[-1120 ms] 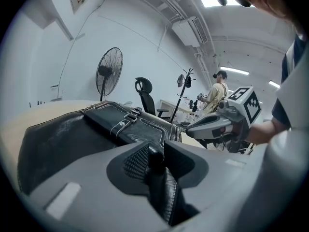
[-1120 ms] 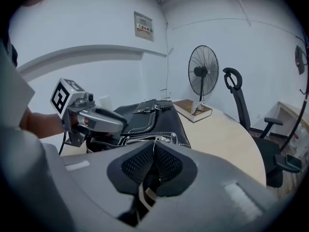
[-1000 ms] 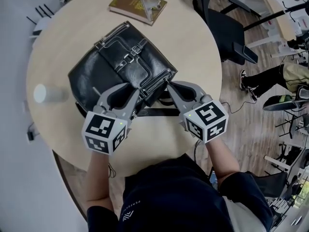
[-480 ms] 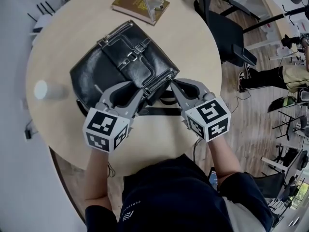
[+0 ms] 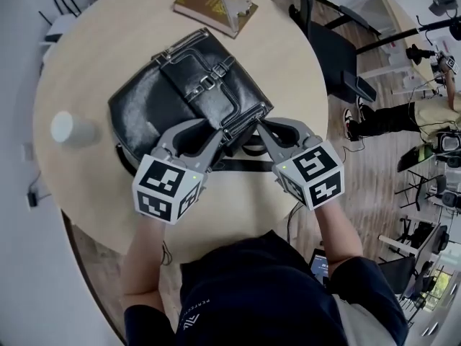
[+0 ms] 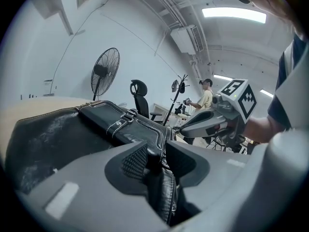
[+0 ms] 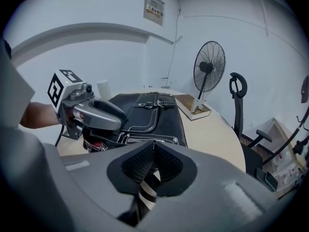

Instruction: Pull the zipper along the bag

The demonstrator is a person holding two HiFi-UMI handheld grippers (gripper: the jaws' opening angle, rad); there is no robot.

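A black leather bag (image 5: 176,99) lies on the round table (image 5: 288,71). My left gripper (image 5: 218,130) is shut on the bag's near leather edge (image 6: 161,178). Its jaws have just closed a little further on that edge. My right gripper (image 5: 256,127) is just to the right of it, shut on a black-and-white striped zipper pull tab (image 7: 147,190). The silver zipper (image 7: 149,139) runs along the bag's top edge, just ahead of the right jaws. In the left gripper view the bag (image 6: 58,139) fills the left side, with the right gripper (image 6: 186,128) beyond it.
A book with a clip (image 5: 212,6) lies at the table's far edge and a white paper cup (image 5: 68,130) stands at the left. A black strap (image 5: 230,166) lies on the table below the bag. A black office chair (image 5: 338,49) stands beyond the table, right.
Both grippers stay at the bag's near edge with their grips kept. The right gripper has turned slightly. The bag has hardly shifted.
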